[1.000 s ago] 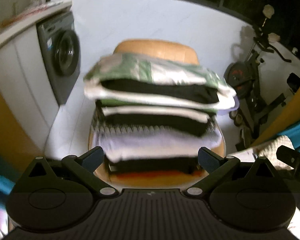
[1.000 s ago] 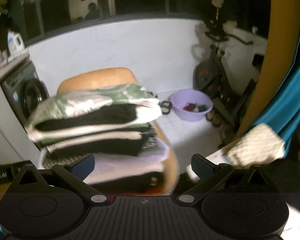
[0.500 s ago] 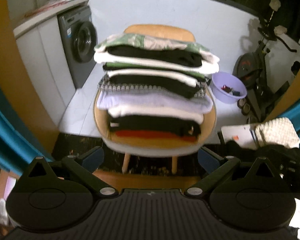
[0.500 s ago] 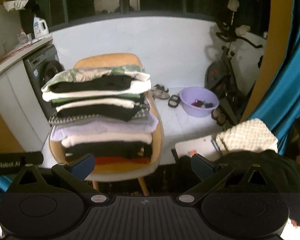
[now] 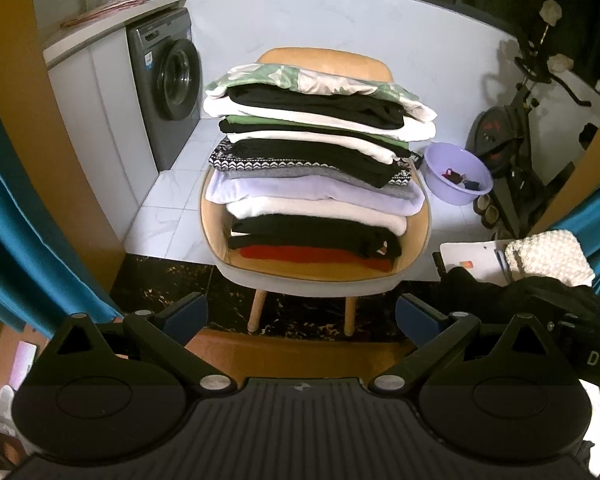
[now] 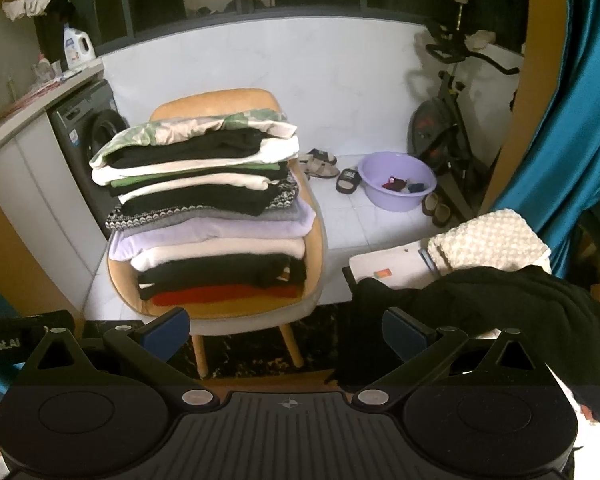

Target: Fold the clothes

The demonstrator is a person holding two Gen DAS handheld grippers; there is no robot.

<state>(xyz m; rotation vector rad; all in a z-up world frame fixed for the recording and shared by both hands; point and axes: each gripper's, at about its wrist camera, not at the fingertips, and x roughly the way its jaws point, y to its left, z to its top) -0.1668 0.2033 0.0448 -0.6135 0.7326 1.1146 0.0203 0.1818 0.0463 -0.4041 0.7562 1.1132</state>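
Both tools idle, pointed at the chair [image 5: 316, 276] from a standoff

- left tool [image 5: 302, 314]: jaws spread wide, nothing between the blue pads [image 5: 186, 314], hanging in front of the chair's front edge, clear of it
- right tool [image 6: 286, 330]: jaws wide too, empty. Right pad sits in front of a loose black garment [image 6: 500, 308], contact can't be told from this angle
- stack of folded clothes [image 5: 316, 168] sits on the chair seat, tall, leaning slightly. Top down: green/white patterned piece [image 5: 300, 80], black, white, green, cream, black, black-and-white patterned knit, lilac, cream, black, red at the bottom [image 5: 312, 256]
- the black garment is unfolded, bunched low on the right, also seen in the left view [image 5: 516, 292] next to the other tool's body. What it lies on is hidden
- behind it: cream knobbly knit [image 6: 488, 240], folded, on a white flat item [image 6: 388, 266]

Background: washing machine [image 5: 168, 92] under a counter [image 5: 112, 20] on the left with detergent bottle [image 6: 76, 46] on top, lilac basin [image 6: 396, 180] on the tiled floor with small coloured items inside, sandals [image 6: 320, 164] beside it, exercise bike [image 6: 448, 120] at the right wall, teal curtain [image 6: 572, 120] on the right edge
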